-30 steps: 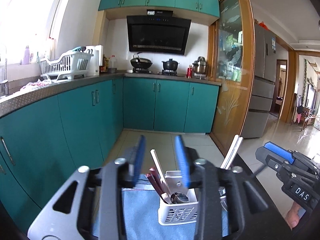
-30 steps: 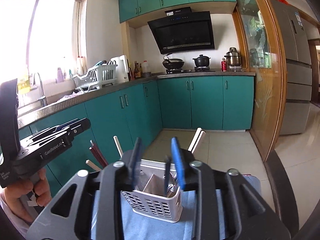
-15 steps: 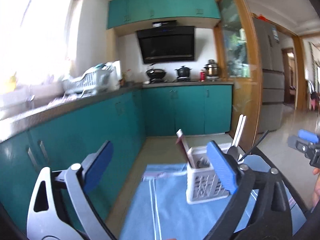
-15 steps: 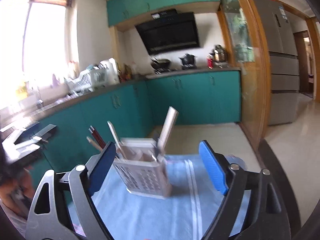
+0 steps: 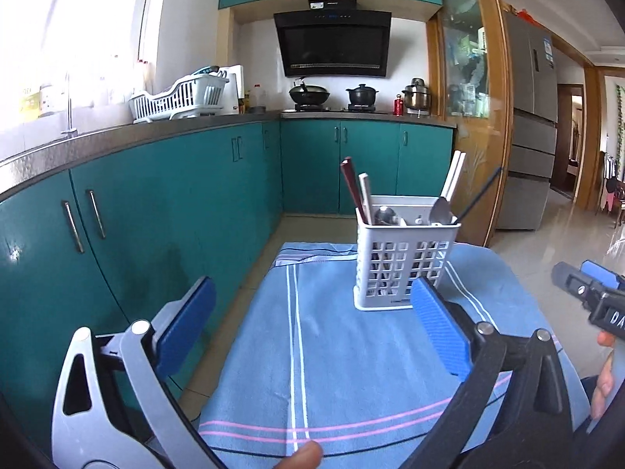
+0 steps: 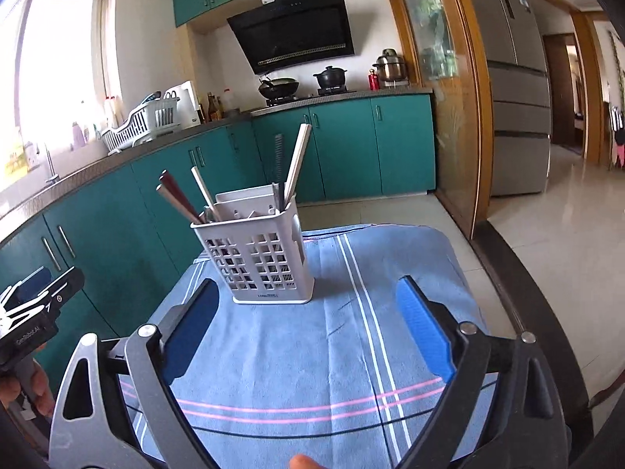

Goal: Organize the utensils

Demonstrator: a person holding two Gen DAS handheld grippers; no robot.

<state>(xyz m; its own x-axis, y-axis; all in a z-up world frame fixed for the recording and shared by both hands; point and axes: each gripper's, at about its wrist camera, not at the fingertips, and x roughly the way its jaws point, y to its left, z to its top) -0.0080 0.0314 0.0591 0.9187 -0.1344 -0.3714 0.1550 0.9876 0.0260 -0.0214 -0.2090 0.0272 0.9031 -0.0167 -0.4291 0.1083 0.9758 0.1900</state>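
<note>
A white slotted utensil holder (image 5: pixel 404 258) stands upright on a blue striped cloth (image 5: pixel 332 351). It holds red and white chopsticks (image 5: pixel 353 191), spoons (image 5: pixel 441 209) and a dark utensil. It also shows in the right wrist view (image 6: pixel 261 258), with chopsticks (image 6: pixel 179 199) sticking out. My left gripper (image 5: pixel 312 320) is open and empty, pulled back from the holder. My right gripper (image 6: pixel 308 324) is open and empty, also short of the holder. Each gripper shows at the edge of the other's view.
The cloth covers a small dark table (image 6: pixel 523 297) with its edge at the right. Teal cabinets (image 5: pixel 156 203) run along the left and back. A dish rack (image 5: pixel 179 95) sits on the counter. Tiled floor (image 6: pixel 566 242) lies to the right.
Both grippers were shut just above the holder a second ago. Both have opened wide and drawn back from it, with nothing held.
</note>
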